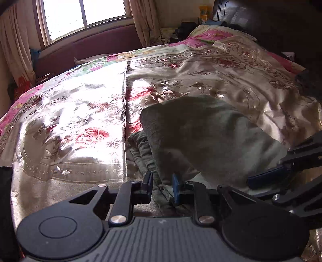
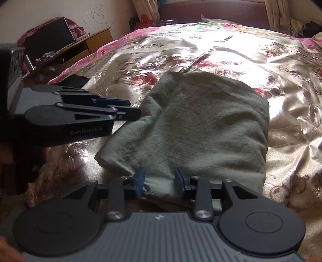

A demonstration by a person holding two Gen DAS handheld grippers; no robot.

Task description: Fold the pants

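The grey-green pants (image 2: 193, 125) lie folded into a thick bundle on the floral satin bedspread (image 2: 281, 104); they also show in the left wrist view (image 1: 201, 133). My left gripper (image 1: 162, 186) has its jaws partly apart around the bundle's near left edge, cloth between the pads. In the right wrist view it (image 2: 130, 112) comes in from the left, touching the bundle's left side. My right gripper (image 2: 160, 181) is open with the bundle's near edge between its blue pads (image 2: 139, 179); in the left wrist view it (image 1: 261, 179) sits at the bundle's right side.
A window (image 1: 84, 16) with curtains and a dark red bench (image 1: 90, 46) stand beyond the bed. A wooden side table (image 2: 84, 48) with clutter stands at the bed's left. A dark headboard (image 1: 281, 24) and pillows are at the far right.
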